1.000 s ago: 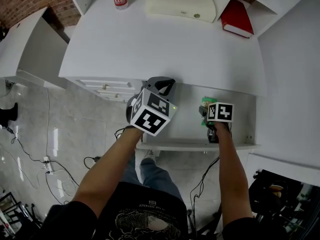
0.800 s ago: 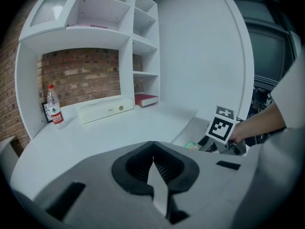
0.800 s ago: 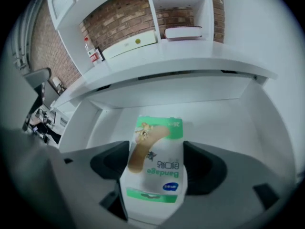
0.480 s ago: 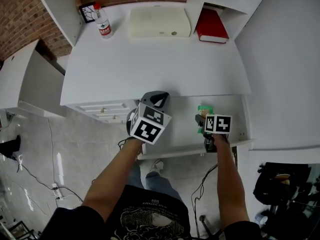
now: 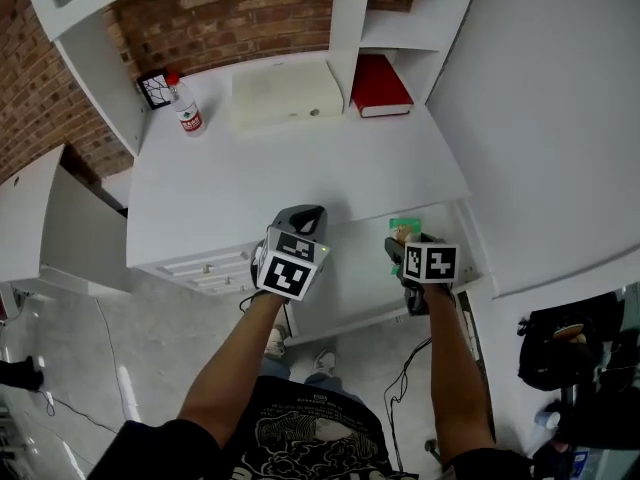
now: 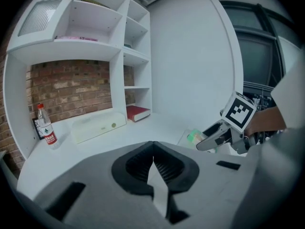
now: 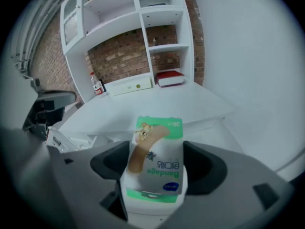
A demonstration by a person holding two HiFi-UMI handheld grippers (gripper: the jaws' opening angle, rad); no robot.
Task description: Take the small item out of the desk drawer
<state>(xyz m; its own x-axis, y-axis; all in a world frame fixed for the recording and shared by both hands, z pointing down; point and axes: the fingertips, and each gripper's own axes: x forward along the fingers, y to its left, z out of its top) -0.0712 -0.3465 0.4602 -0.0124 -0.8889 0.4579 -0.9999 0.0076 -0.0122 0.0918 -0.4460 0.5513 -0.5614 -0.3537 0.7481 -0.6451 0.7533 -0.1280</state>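
Fingers (image 7: 110, 165) of the right gripper (image 7: 156, 168) pinched the bandage box (image 7: 155, 151) above the open drawer (image 5: 350, 280). The left gripper (image 6: 153, 165) was pressed shut and empty. Removal looked nearly done; next, the box probably needed setting on the desk (image 5: 300, 168).

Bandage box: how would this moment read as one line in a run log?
right hand-held gripper: shut on bandage box | position: over open drawer | left hand-held gripper: shut, empty
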